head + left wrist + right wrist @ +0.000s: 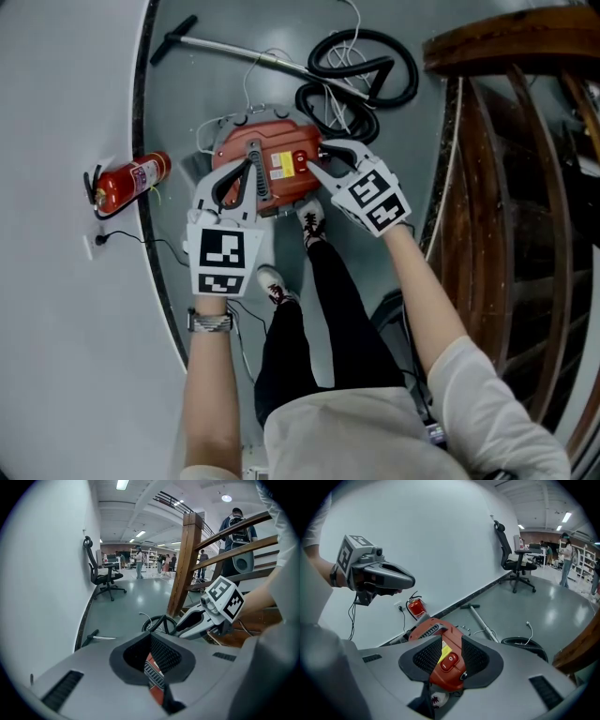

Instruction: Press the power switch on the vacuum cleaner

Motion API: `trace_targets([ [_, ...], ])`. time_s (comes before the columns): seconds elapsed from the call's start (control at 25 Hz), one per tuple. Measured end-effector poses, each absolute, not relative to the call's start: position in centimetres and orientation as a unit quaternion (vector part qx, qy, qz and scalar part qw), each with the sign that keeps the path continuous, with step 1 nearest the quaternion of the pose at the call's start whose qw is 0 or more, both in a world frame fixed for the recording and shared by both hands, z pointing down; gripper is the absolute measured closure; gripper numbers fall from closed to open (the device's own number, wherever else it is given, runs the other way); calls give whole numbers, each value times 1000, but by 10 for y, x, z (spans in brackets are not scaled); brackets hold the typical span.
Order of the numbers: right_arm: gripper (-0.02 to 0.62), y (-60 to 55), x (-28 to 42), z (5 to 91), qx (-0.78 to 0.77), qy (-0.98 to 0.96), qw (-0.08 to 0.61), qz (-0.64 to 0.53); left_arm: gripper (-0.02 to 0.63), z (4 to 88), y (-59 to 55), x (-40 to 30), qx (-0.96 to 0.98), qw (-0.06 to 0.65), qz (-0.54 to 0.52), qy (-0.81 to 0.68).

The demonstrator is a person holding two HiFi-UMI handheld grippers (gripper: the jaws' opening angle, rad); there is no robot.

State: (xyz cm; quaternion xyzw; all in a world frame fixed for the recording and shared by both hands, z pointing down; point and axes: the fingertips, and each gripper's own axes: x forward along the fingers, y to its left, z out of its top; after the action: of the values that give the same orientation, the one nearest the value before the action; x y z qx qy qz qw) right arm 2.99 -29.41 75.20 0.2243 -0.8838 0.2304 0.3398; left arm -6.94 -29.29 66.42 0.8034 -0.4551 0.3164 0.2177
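A red vacuum cleaner [267, 169] lies on the grey floor in front of the person's feet. Its red rocker power switch [449, 661] sits on top beside a yellow label. My right gripper [451, 641] is open and hovers just above the switch, which shows in the gap between the jaws without either pad touching it. In the head view that right gripper [315, 156] points at the switch [300, 161] from the right. My left gripper [249, 155] hangs over the vacuum's left half with its tips together and nothing seen between them. The left gripper view shows only a sliver of the red body [153, 679].
A black hose coil [361, 70] and a metal wand [244, 52] lie beyond the vacuum. A fire extinguisher [131, 181] stands by the white curved wall [56, 281] at left. A wooden stair railing [506, 141] rises at right. An office chair [103, 576] stands farther off.
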Motion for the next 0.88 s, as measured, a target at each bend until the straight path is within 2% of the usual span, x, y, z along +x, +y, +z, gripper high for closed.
trace_targets([
  [0.88,463,-288,28,841,215,-847,391,289,607,690,-297,-68,802,227,324,-448],
])
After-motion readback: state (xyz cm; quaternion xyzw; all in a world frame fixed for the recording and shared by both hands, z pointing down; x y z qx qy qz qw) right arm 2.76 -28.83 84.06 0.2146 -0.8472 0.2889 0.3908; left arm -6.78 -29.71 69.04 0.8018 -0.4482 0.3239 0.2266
